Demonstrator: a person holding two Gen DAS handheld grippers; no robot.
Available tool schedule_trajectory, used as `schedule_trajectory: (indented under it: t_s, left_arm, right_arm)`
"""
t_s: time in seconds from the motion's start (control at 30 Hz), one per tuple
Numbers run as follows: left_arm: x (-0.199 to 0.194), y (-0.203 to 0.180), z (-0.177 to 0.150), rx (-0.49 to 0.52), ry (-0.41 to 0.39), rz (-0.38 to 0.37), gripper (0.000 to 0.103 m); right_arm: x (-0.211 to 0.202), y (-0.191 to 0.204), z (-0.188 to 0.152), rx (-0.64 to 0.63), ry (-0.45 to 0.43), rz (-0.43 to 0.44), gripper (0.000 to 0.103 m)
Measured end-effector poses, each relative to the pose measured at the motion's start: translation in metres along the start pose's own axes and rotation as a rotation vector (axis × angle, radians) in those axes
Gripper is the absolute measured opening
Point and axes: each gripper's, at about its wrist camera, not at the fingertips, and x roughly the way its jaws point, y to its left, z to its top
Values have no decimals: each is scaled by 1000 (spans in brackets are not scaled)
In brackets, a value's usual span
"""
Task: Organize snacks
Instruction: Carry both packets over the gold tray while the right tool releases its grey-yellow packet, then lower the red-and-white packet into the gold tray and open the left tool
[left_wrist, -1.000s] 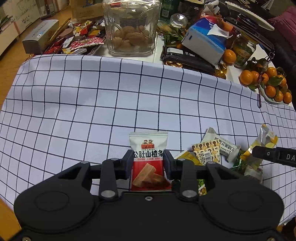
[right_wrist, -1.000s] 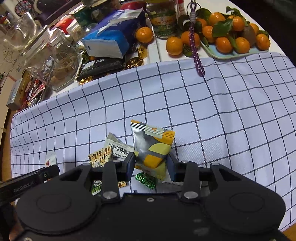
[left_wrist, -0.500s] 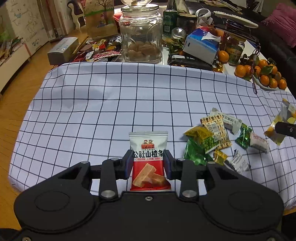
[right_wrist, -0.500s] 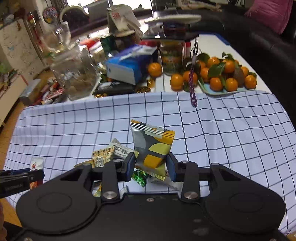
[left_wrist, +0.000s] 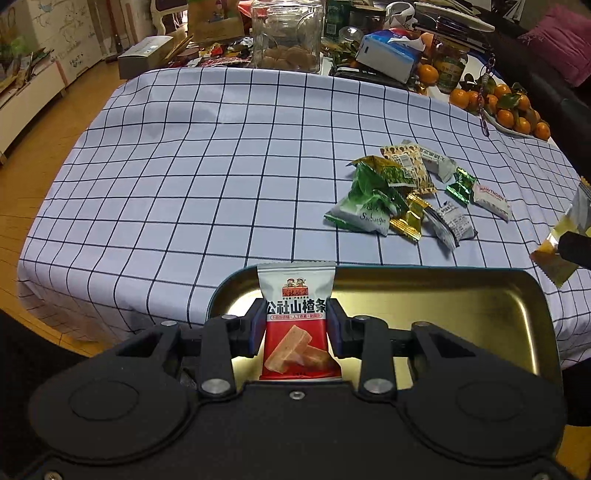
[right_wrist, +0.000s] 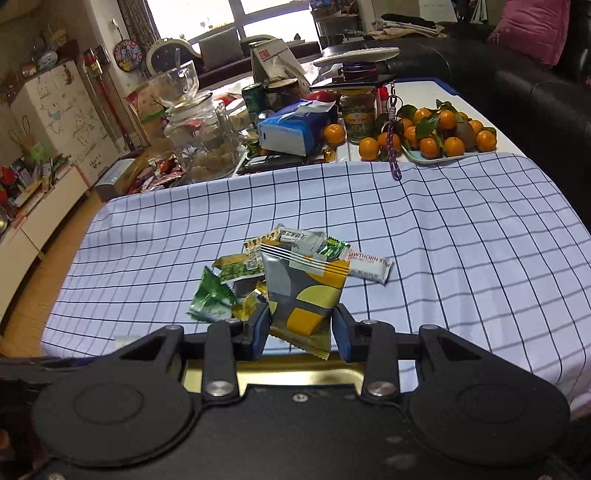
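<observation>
Now the left gripper (left_wrist: 296, 325) tilts steeply down over the gold tin (left_wrist: 480, 295) at the near edge of the counter (left_wrist: 184, 166), its jaws clamped on an upright red-and-white snack packet (left_wrist: 295, 317) above the tin's left end. Off to the right, the right gripper (right_wrist: 301, 328) points less steeply, jaws pinching a grey-and-yellow packet (right_wrist: 306, 295) by its lower part, just past the tin's far rim. Loose snacks (left_wrist: 406, 192) lie heaped on the checked cloth (right_wrist: 461, 240) beyond the tin, apart from both grippers.
</observation>
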Motion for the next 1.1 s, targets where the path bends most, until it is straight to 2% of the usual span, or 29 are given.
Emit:
schedule_trajectory:
  t_s: [0.2, 0.53, 0.67, 0.83, 1.1]
  left_arm:
    - [-7, -7, -20, 13, -4, 12, 43]
    - [-14, -22, -37, 64, -7, 7, 43]
    - [-15, -28, -39, 95, -23, 19, 44]
    - [-12, -24, -37, 72, 11, -23, 45]
    - [-9, -27, -37, 76, 45, -25, 45]
  right_arm:
    - [-30, 3, -31, 6, 2, 15, 39]
    - [-44, 0, -70, 60, 101, 38, 39]
    - [-43, 9, -73, 10, 94, 36, 39]
    - [-43, 7, -73, 10, 97, 33, 39]
    - [-43, 11, -72, -23, 98, 15, 41]
